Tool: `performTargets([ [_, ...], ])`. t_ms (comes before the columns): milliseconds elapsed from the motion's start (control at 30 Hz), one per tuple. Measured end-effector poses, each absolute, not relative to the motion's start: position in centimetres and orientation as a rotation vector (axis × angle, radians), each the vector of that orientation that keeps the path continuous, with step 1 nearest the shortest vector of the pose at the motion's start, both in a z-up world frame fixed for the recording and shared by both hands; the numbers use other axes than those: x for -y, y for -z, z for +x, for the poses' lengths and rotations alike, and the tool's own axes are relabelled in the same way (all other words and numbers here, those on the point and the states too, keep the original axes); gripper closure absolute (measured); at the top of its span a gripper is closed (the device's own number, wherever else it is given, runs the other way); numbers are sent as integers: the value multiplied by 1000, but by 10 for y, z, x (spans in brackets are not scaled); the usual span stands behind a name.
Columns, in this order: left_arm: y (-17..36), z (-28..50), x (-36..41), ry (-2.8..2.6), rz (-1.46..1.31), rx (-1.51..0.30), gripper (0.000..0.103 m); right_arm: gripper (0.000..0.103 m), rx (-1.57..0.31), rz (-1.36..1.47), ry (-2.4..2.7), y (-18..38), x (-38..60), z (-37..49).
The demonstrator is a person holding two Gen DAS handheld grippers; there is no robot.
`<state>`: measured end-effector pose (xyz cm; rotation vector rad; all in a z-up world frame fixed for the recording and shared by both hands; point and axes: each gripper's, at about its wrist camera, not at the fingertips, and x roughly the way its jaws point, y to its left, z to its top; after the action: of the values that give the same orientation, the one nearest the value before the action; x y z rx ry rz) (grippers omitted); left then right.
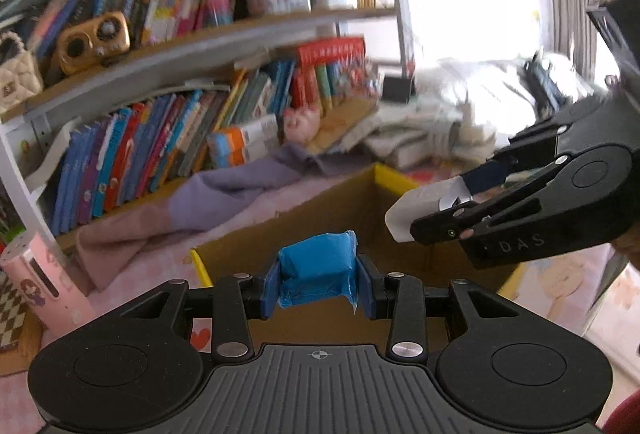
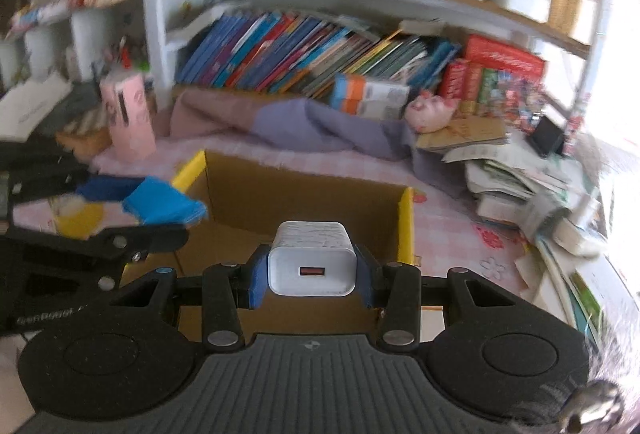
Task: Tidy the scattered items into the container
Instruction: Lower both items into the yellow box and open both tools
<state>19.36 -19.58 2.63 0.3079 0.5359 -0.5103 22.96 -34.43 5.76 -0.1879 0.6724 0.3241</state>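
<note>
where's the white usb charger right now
The white plastic USB charger block is clamped in the right gripper, held above the open cardboard box.

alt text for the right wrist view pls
The right gripper holds a white USB charger over an open cardboard box on a pink cloth. At left, the left gripper carries a blue packet toward the box; crowded bookshelves fill the background.

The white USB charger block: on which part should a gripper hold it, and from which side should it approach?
Grip the white rectangular plastic USB charger block across its two flat side faces, coming from the USB-port end. Those faces are parallel and smooth, so pads sit flush. The right gripper holds it this way now, over the open brown cardboard box.
</note>
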Motion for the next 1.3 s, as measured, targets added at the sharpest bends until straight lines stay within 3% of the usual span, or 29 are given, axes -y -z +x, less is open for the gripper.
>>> performTargets([
  [333, 14, 244, 223, 527, 493, -671, 65, 62, -817, -378, -460, -13, 330, 293],
  [833, 30, 279, 239, 530, 589, -772, 64, 62, -909, -462, -561, 9, 318, 336],
  [1133, 35, 286, 241, 521, 576, -848, 60, 62, -942, -462, -566, 17, 316, 337],
  [1300, 37, 282, 244, 535, 569, -862, 52, 59, -941, -453, -568, 17, 317, 337],
])
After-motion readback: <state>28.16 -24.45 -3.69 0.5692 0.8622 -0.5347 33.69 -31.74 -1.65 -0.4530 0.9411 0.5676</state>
